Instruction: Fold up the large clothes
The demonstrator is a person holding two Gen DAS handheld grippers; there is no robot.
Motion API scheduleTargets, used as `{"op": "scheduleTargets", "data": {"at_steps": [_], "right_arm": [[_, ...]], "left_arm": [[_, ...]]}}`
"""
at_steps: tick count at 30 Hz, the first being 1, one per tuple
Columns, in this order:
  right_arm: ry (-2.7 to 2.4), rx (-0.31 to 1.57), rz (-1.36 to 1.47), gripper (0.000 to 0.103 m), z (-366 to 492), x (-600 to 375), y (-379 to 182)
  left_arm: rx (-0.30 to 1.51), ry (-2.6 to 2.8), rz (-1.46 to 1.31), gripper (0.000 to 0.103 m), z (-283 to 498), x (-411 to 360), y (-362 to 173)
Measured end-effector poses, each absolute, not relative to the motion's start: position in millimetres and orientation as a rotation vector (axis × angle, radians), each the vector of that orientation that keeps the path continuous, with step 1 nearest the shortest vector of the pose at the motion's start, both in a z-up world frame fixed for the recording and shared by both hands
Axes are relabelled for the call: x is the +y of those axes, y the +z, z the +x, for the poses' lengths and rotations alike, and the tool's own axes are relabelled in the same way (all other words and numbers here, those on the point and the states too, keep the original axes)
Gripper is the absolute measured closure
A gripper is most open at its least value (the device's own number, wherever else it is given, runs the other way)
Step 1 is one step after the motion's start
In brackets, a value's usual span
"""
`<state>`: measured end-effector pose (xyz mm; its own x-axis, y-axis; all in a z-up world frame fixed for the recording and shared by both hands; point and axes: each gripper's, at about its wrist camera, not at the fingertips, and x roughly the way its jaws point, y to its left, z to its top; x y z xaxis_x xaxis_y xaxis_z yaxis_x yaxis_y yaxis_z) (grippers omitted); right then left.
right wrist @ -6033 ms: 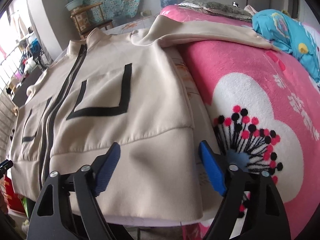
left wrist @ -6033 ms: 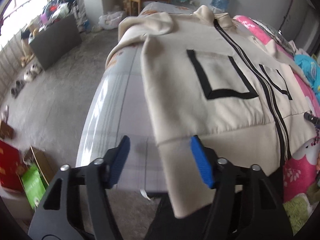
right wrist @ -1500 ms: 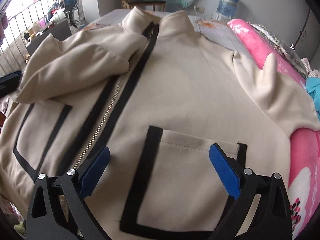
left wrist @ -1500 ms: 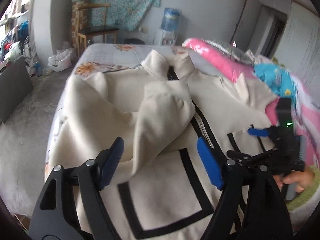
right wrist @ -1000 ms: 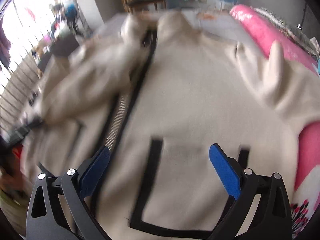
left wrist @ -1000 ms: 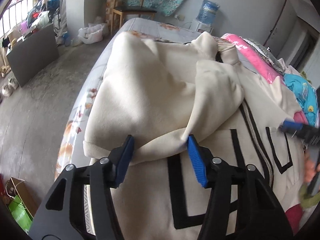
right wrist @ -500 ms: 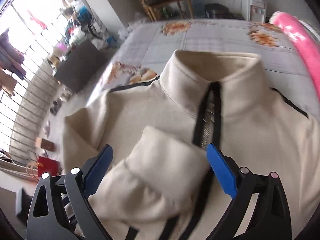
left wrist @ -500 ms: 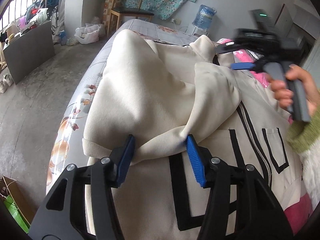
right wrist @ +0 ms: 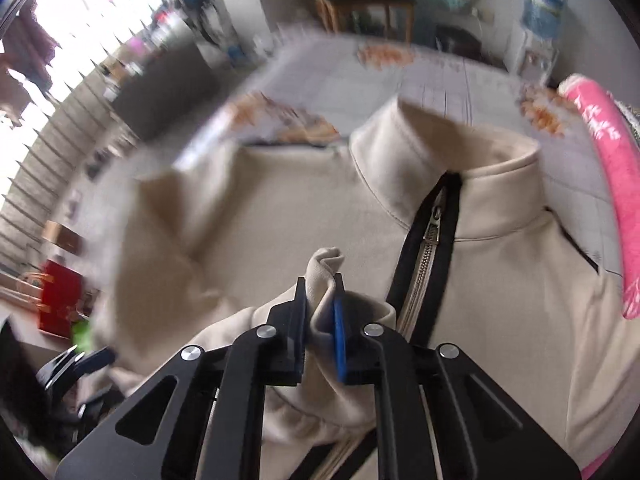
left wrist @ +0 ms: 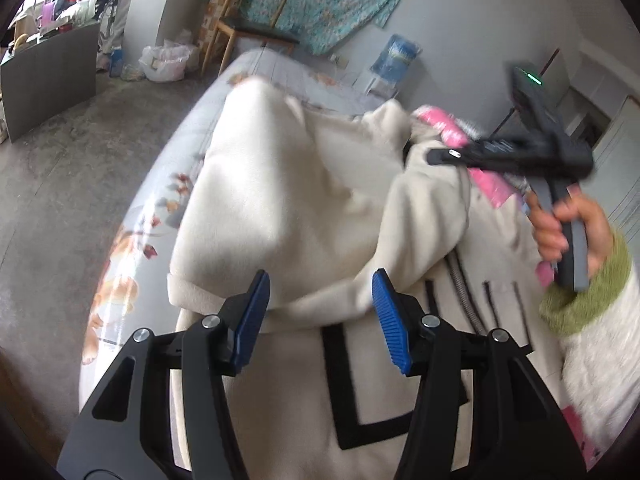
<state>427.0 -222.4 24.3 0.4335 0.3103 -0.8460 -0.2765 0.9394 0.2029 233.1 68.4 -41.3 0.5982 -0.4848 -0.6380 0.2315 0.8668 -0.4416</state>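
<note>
Cream zip-front fleece jacket with black trim [right wrist: 500, 280] being spread over the grey floral bed [left wrist: 176, 152], its folded sleeve [left wrist: 280, 208] filling centre frame, right gripper [right wrist: 320, 312] fingers having just been closing, now pinching a sleeve fold, left gripper [left wrist: 320, 312] fingers being held half apart around the sleeve hem, contact unclear.

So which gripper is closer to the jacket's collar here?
Right. The right gripper is pinching a sleeve cuff just below the collar; the left gripper sits down by the chest, around the folded sleeve.

Matt, soft fleecy cloth jacket [right wrist: 280, 216]
</note>
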Motion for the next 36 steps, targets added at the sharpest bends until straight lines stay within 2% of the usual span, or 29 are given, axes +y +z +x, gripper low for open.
{"op": "scheduleTargets", "data": {"at_steps": [4,8,10,12,15,21,28,36], "right_arm": [[0.433,0.922,0.07,0.092,353.1,-255.7,51.9],[0.397,0.955,0.054,0.091,293.4,-283.8,27.2],[0.359,1.027,0.079,0.085,272.2,-298.2,5.4],[0.314,1.092,0.161,0.065,253.4,-317.2,-11.7],[0.285,1.103,0.363,0.055,238.8,-345.0,-24.2],[0.318,1.109,0.818,0.053,231.8,-377.1,-57.2],[0.439,1.044,1.164,0.053,226.9,-378.2,-75.2],[0.427,1.104,1.272,0.049,225.9,-364.1,-90.4]], "left_arm": [[0.81,-0.404,-0.329,0.052,230.5,65.9,-28.3],[0.865,-0.336,-0.22,0.052,236.8,42.7,-30.2],[0.905,-0.294,-0.154,0.052,239.9,30.3,-36.5],[0.927,-0.272,-0.12,0.052,239.9,26.2,-41.4],[0.939,-0.243,-0.055,0.052,236.0,19.3,-46.3],[0.922,-0.247,-0.015,0.047,222.1,16.6,-43.3],[0.951,-0.237,0.125,0.043,202.1,-0.1,-54.6],[0.967,-0.253,0.007,0.042,198.2,14.4,-55.4]]}}
